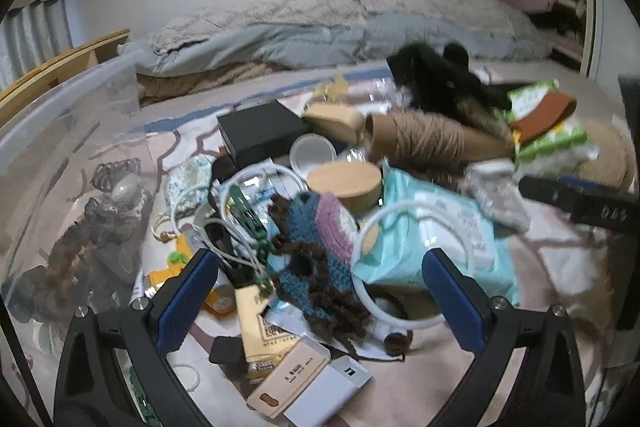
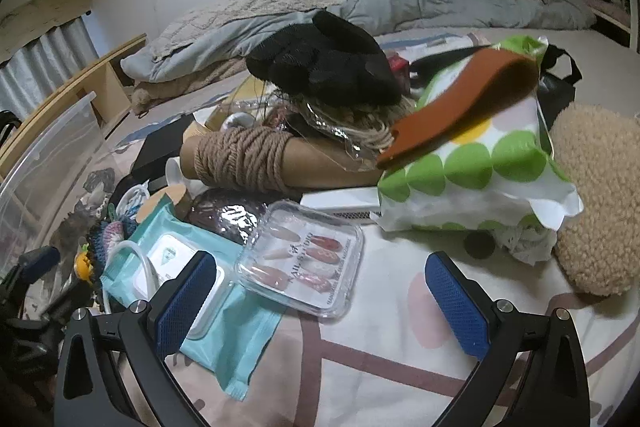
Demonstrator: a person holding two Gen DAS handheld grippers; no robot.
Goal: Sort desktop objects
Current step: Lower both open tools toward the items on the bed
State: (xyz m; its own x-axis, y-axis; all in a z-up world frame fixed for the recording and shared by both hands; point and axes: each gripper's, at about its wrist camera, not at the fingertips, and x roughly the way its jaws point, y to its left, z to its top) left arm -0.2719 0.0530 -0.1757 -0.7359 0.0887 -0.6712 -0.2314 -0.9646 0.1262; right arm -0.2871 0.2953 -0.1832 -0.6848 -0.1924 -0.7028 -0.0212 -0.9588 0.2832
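The crocheted piece point(image 1: 316, 251) lies mid-pile on the bed point(image 2: 400, 367), beside the clear bin point(image 1: 60, 131). Left hand-held gripper point(image 1: 320, 291) hovers spread around it; right hand-held gripper point(image 2: 320, 291) gapes, empty. Seemingly picking: lower, then close.

green-dotted white pack point(image 2: 476, 167), teal wipes point(image 2: 236, 331)
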